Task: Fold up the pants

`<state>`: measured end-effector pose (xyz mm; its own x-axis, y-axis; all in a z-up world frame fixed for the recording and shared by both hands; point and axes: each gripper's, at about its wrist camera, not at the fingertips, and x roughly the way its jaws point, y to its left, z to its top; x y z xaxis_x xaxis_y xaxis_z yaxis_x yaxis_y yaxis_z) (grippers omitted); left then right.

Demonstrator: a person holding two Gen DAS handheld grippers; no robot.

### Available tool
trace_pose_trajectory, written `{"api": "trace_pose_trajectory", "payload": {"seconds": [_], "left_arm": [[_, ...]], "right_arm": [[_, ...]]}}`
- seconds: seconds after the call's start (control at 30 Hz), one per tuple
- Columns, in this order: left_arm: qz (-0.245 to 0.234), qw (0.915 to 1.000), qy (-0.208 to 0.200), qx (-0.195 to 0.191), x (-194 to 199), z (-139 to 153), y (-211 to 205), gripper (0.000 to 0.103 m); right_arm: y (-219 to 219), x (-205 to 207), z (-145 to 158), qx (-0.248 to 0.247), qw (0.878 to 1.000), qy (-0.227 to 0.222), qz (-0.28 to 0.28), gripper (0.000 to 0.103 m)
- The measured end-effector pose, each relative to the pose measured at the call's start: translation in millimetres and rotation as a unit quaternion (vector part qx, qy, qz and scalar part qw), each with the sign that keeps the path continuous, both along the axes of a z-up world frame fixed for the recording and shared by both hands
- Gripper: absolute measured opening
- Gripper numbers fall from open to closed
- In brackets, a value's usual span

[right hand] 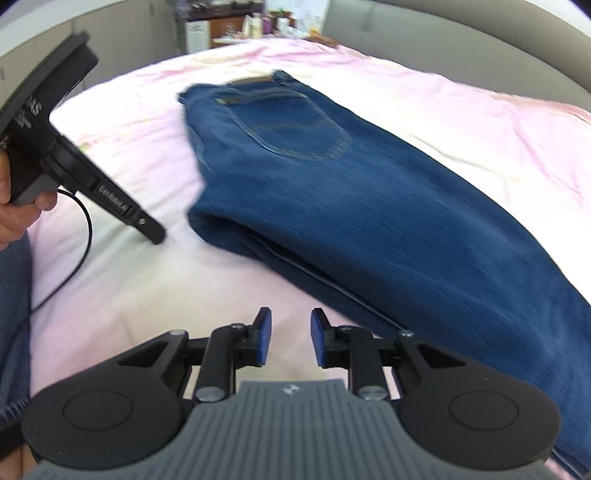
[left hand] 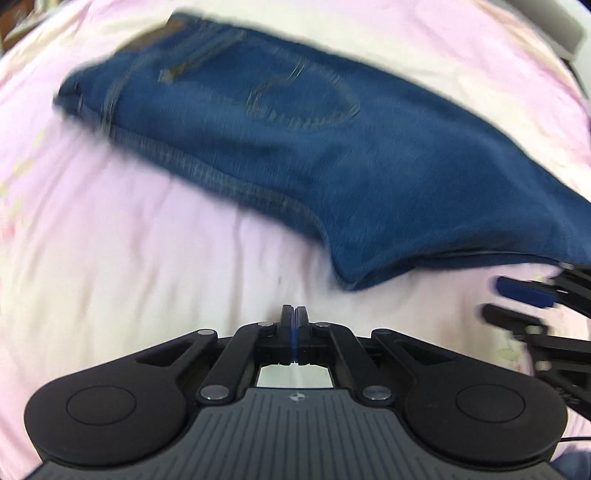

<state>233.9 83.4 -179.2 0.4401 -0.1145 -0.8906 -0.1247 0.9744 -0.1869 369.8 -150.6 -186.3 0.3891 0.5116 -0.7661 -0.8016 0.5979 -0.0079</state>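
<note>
Blue denim pants (left hand: 314, 147) lie folded lengthwise on a pink bedsheet (left hand: 110, 240), back pocket up, waistband far left. They also show in the right wrist view (right hand: 369, 206). My left gripper (left hand: 294, 314) is shut and empty, hovering over the sheet just short of the pants' near folded edge. My right gripper (right hand: 291, 332) is open and empty, close to the pants' near edge. It also appears at the right edge of the left wrist view (left hand: 517, 302). The left gripper's body (right hand: 74, 158) shows at left in the right wrist view, held by a hand.
The pink sheet (right hand: 129, 295) covers a bed. A grey headboard (right hand: 424, 33) and cluttered shelves (right hand: 243, 26) stand at the far side. A black cable (right hand: 83, 236) hangs from the left gripper. Blue fabric (right hand: 13, 314) lies at the left edge.
</note>
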Motion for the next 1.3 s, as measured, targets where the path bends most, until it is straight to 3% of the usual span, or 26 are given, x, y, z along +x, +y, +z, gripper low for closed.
{"api": "trace_pose_trajectory", "payload": {"seconds": [0.13,0.3,0.43,0.5,0.57,0.6,0.63,0.67,0.8,0.93,0.97,1.07,1.3], "left_arm": [[-0.033,0.9977,-0.044,0.039,10.4,20.7,6.0,0.002],[-0.074,0.9916,-0.069,0.081,29.3,33.0,14.2,0.007],[-0.105,0.9832,-0.089,0.12,42.6,38.0,18.2,0.007],[-0.112,0.9801,-0.095,0.133,49.4,37.1,19.5,0.007],[-0.118,0.9787,-0.099,0.135,53.6,37.6,22.8,0.007],[-0.12,0.9787,-0.1,0.133,57.4,35.5,24.3,0.007],[-0.124,0.9785,-0.1,0.131,58.0,35.0,25.8,0.008],[-0.126,0.9778,-0.101,0.133,59.7,33.6,26.6,0.008],[-0.129,0.9737,-0.091,0.164,71.2,21.1,31.4,0.008],[-0.105,0.9758,-0.051,0.185,82.0,4.6,45.7,0.009],[-0.099,0.9752,-0.042,0.193,84.2,0.2,49.7,0.009],[-0.096,0.9732,-0.028,0.207,84.5,-9.0,59.3,0.009],[-0.104,0.9633,-0.021,0.247,76.2,-12.8,64.1,0.008]], "right_arm": [[32.7,-2.5,-1.2,0.016,0.999,-0.009,0.032,0.019],[80.8,1.2,-5.6,0.0,0.995,-0.028,0.094,0.023],[107.4,12.7,-13.0,-0.028,0.989,-0.032,0.14,0.032],[115.0,17.6,-16.3,-0.035,0.985,-0.025,0.165,0.042],[118.9,19.3,-16.0,-0.027,0.984,-0.034,0.171,0.046],[121.1,20.3,-15.4,-0.018,0.985,-0.02,0.173,0.048],[122.9,20.6,-15.5,-0.013,0.985,-0.005,0.173,0.057],[123.8,19.0,-16.9,-0.012,0.984,-0.001,0.175,0.058],[121.8,18.1,-27.8,-0.028,0.983,-0.037,0.179,0.056],[119.8,29.5,-25.3,0.009,0.989,0.018,0.147,0.032],[118.4,25.0,-24.0,0.009,0.988,0.016,0.153,0.023],[106.4,13.5,-18.3,0.008,0.986,0.007,0.168,0.01],[104.6,-10.1,-19.8,-0.029,0.983,-0.052,0.171,0.008]]}}
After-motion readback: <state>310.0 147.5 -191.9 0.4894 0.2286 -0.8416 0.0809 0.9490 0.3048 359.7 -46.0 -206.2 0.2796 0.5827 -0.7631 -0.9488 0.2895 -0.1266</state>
